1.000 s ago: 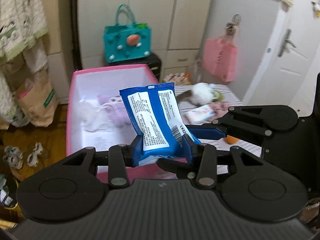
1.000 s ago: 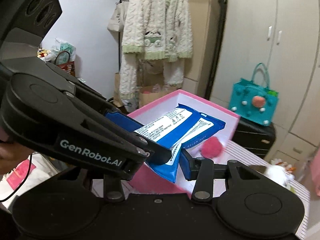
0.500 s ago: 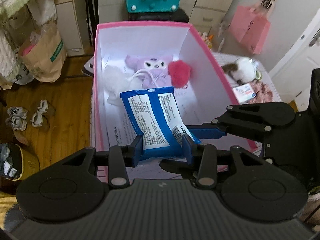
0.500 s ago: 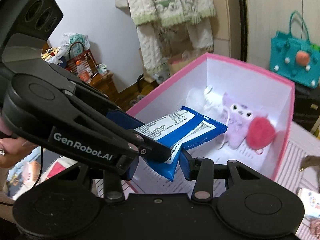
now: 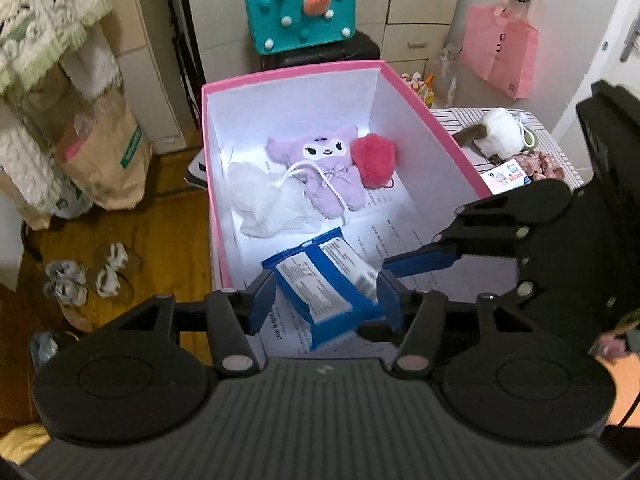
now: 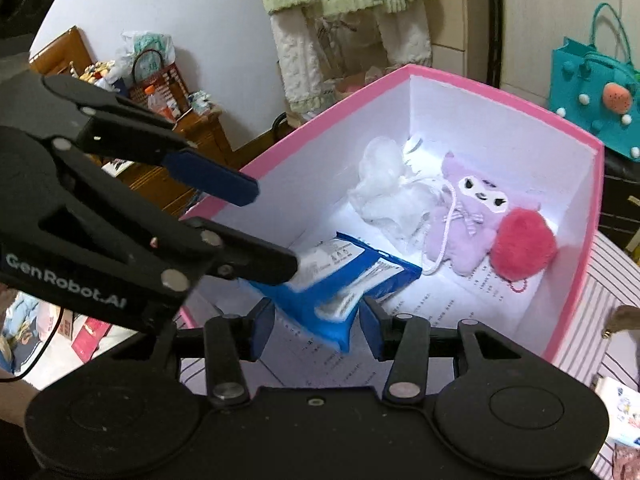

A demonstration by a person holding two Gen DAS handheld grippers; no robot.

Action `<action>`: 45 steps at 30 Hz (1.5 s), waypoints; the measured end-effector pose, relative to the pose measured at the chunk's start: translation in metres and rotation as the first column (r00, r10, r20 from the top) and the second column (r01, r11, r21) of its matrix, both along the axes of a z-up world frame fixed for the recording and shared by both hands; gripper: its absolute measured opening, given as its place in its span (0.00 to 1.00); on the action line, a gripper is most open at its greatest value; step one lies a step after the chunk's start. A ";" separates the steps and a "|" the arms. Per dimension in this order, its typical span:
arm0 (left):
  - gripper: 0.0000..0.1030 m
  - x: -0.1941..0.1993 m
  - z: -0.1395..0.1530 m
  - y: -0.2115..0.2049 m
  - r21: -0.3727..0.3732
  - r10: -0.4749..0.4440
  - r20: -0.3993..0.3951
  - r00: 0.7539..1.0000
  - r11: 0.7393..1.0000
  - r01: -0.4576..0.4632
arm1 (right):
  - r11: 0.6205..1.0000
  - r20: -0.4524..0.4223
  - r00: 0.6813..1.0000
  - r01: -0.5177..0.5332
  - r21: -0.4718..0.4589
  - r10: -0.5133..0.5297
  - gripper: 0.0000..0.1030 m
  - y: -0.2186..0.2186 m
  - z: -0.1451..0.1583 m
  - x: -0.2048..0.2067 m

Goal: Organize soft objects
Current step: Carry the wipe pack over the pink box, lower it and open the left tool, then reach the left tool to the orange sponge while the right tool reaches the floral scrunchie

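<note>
- We're holding both grippers over the pink box (image 5: 434, 124), pointing down into it.
- Left gripper (image 5: 324, 294): jaws have just been opening; now spread, w/ the blue wipes pack (image 5: 326, 276) between them. The right pad looks to be against the pack's edge, the left pad is showing a gap, so we're reading it as released, not pinched.
- Right gripper (image 6: 316, 326): jaws have also just been opening a bit; spread, the pack's (image 6: 340, 280) near corner sitting between the blue fingers (image 6: 262, 326) w/ gaps on both sides.
- The pack is lying tilted on the printed paper lining the box floor, at the near end of the box.
- Farther in: a purple plush doll (image 5: 326, 168) is lying face up, a red pom-pom (image 5: 374, 156) is touching its side, and a white mesh puff (image 5: 270, 200) is resting beside the doll, its white cord draped across the doll's body.
- Outside the box, on the striped desk (image 5: 544, 128): a white plush (image 5: 502, 134), a small printed tissue pack (image 5: 506, 176) and a pinkish fuzzy item, well apart from both grippers.
- A teal bag (image 5: 300, 10) is standing behind the box; a pink bag (image 5: 500, 50) is hanging on the cupboard.
</note>
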State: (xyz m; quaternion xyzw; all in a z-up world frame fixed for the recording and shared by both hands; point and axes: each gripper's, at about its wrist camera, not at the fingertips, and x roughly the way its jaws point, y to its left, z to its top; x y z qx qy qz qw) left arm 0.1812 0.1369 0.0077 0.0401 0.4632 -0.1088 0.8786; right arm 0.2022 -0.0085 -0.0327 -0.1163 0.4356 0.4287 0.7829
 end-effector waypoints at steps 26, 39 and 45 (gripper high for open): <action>0.61 -0.076 0.053 -0.021 0.091 -0.131 0.104 0.986 0.988 0.122 | 0.995 0.145 0.985 0.082 0.058 -0.090 0.54 -0.078 0.093 -0.079; 0.68 -0.107 0.060 -0.057 0.112 -0.190 0.122 0.974 0.978 0.177 | 0.993 0.215 0.972 0.083 0.083 -0.099 0.54 -0.121 0.105 -0.119; 0.71 -0.118 0.060 -0.087 0.092 -0.270 0.137 0.953 0.961 0.259 | 0.986 0.221 0.962 0.146 0.083 -0.161 0.54 -0.155 0.097 -0.137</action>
